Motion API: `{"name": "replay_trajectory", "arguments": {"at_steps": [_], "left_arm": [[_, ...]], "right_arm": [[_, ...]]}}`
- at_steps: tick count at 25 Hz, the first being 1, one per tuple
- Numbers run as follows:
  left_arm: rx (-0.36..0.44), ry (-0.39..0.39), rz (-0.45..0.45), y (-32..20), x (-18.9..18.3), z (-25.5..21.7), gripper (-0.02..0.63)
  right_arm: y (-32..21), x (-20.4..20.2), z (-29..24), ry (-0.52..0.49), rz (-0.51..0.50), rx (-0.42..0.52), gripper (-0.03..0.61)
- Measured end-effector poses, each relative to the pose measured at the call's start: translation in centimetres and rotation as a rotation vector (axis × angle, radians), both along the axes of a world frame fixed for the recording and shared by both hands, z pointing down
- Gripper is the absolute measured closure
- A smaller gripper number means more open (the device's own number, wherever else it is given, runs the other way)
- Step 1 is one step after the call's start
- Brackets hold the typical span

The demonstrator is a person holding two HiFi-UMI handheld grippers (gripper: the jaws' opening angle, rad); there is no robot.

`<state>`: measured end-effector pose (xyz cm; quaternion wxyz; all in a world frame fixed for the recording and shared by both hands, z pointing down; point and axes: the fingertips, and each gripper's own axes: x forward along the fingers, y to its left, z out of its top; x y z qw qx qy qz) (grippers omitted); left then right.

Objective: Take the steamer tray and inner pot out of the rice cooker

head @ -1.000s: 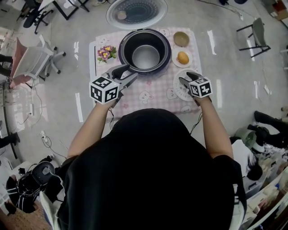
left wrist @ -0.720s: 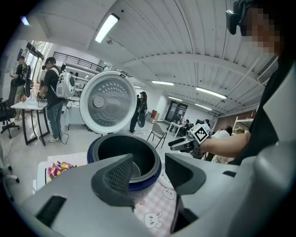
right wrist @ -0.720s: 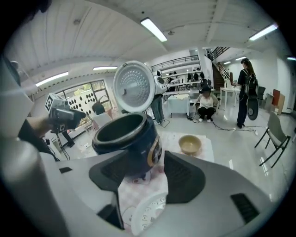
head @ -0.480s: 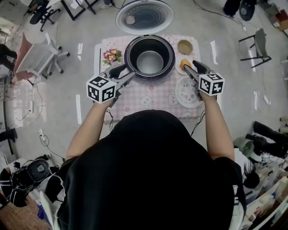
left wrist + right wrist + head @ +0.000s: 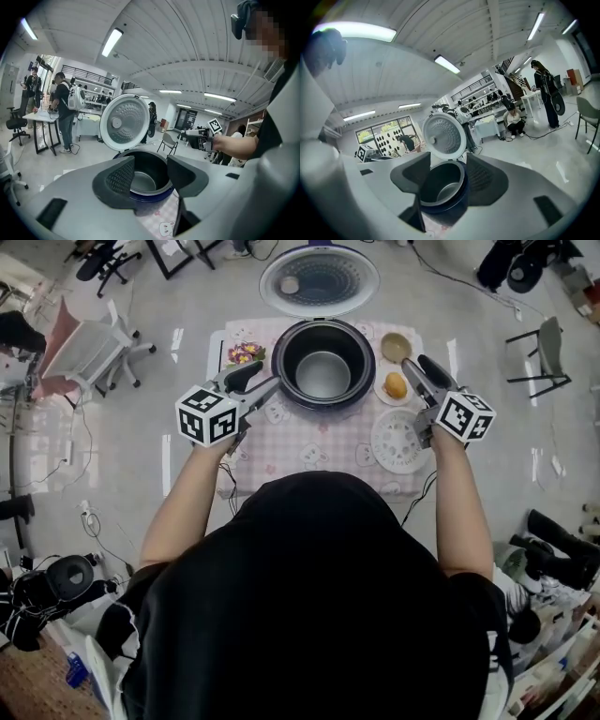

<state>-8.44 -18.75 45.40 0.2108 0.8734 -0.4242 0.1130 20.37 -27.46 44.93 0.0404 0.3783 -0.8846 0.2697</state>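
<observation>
Nearest, on the right part of the pink checked cloth (image 5: 309,432), the white perforated steamer tray (image 5: 396,442) lies flat, already out of the cooker. The right gripper (image 5: 418,367) is held in the air above the tray's far right edge and touches nothing. Its fingers stand wide apart, and in the right gripper view (image 5: 447,173) only the cooker shows through the gap.

On the left, the left gripper (image 5: 255,382) points toward the cooker's near left side, with its tips close to the rim but apart from it as far as the head view shows. Its fingers are also spread wide and hold nothing, and the left gripper view (image 5: 150,171) shows only the pot mouth between them.

Farther on, in the middle of the cloth, the dark blue rice cooker (image 5: 323,364) stands with the inner pot (image 5: 324,376) seated inside. To its right is a plate (image 5: 386,390) carrying what looks like an orange fruit, and a small bowl (image 5: 397,346) sits just beyond it. A pot of flowers (image 5: 246,352) stands at the cooker's left. Farthest off, the lid (image 5: 319,282) is swung fully open.
</observation>
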Motion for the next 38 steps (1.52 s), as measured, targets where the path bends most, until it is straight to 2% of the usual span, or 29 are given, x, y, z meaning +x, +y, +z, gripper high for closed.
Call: {"name": "replay_trajectory", "arguments": {"at_steps": [8,17,28,38], "left_arm": [[-0.016,-0.017,-0.032,-0.4,-1.9,0.9,0.376],[-0.068,-0.047,-0.027,-0.8,-1.2,3.1,0.383],[-0.161,-0.109,-0.043,-4.0,-1.1,8.4,0.407],[-0.269,-0.193,-0.058,-6.5,-1.2,13.4,0.436]], "right_arm": [[0.2,-0.5,0.7,0.008,-0.016,-0.015,0.325],[0.2,-1.3,3.4,0.051,-0.053,-0.069,0.327],[-0.3,-4.6,9.1,0.121,-0.138,-0.162,0.353],[-1.9,-6.6,12.9,0.150,-0.165,-0.216,0.373]]}}
